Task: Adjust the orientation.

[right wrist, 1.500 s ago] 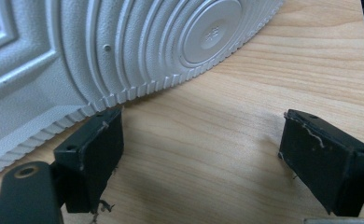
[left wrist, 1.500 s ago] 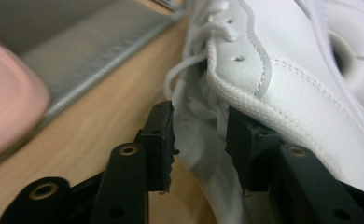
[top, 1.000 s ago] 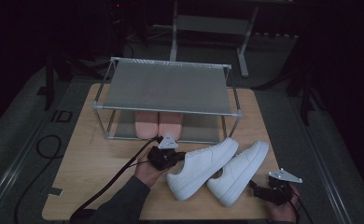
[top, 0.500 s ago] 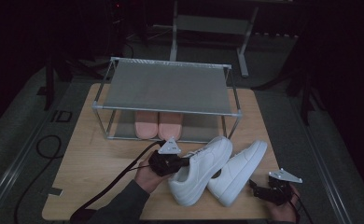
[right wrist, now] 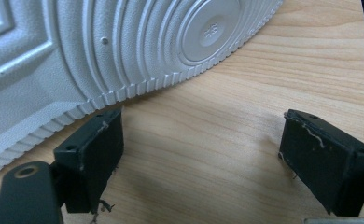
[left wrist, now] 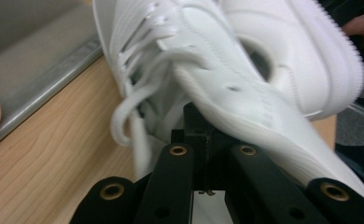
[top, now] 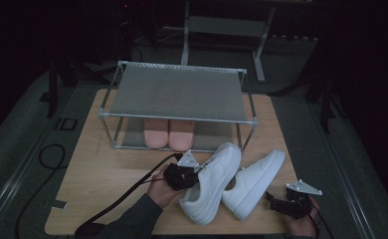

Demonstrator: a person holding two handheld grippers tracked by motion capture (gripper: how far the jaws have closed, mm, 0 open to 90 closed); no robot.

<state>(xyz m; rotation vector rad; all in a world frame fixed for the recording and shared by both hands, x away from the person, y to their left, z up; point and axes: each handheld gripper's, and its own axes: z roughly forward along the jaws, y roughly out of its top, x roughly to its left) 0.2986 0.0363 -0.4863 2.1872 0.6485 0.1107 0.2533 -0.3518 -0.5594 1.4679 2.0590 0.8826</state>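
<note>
held shoe: white lace-up leather sneaker (top: 213,181) tilted on the wooden table (top: 102,179), toe toward the grey metal shoe rack (top: 177,94)
left tongs (top: 194,174): clamped on its side
right tongs (top: 276,201): wide, empty, by second white sneaker (top: 254,181)

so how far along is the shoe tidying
Done: a pink pair already sits on the rack's lower shelf. In hand: the left gripper is shut on the side of one white sneaker, which leans against the other. Left: that shoe and the second white sneaker, lying tipped on the table beside the open right gripper, aren't shelved yet.
</note>
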